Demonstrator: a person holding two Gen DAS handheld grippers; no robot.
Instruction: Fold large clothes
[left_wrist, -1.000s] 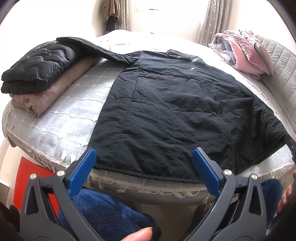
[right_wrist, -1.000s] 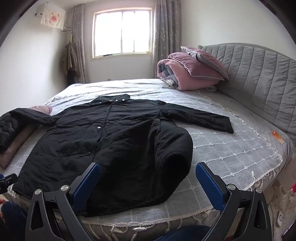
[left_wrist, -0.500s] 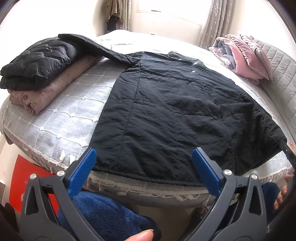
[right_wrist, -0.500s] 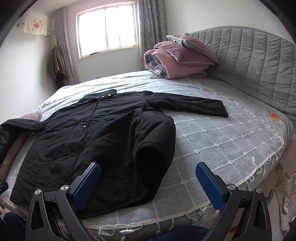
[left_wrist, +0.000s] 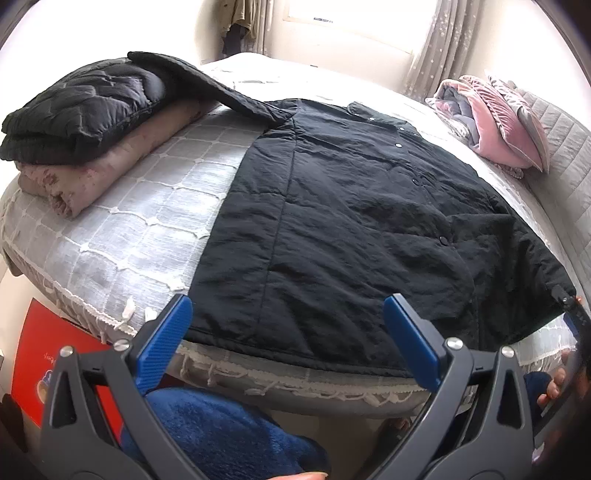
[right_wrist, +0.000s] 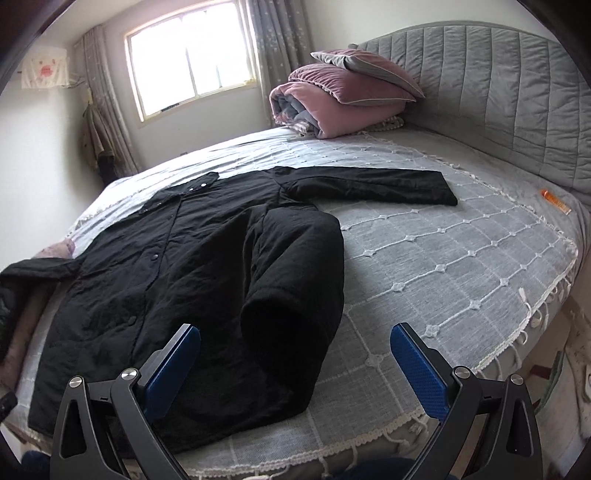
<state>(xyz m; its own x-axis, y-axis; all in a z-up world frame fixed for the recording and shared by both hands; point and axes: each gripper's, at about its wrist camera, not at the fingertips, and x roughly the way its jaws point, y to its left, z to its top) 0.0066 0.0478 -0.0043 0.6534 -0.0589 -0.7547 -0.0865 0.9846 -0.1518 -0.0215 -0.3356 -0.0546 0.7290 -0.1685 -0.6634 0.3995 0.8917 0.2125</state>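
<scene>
A long black quilted coat (left_wrist: 351, 221) lies face up on the bed, buttoned, hem toward me. In the right wrist view the coat (right_wrist: 192, 273) has its right side folded over the body, and one sleeve (right_wrist: 369, 184) stretches out flat toward the headboard. The other sleeve (left_wrist: 207, 81) rests up on the folded pile at the left. My left gripper (left_wrist: 288, 332) is open and empty just off the hem at the bed edge. My right gripper (right_wrist: 295, 358) is open and empty above the folded hem corner.
A folded black jacket (left_wrist: 77, 110) sits on a rolled pink blanket (left_wrist: 110, 162) at the bed's left. Pink bedding and pillows (right_wrist: 343, 96) are stacked by the grey headboard (right_wrist: 498, 92). A small orange item (right_wrist: 556, 199) lies near the headboard. A red box (left_wrist: 48, 362) stands on the floor.
Both grippers have moved slightly forward and higher over the bed edge, and the right view has swung right. The coat has not moved. Both grippers stay open.
</scene>
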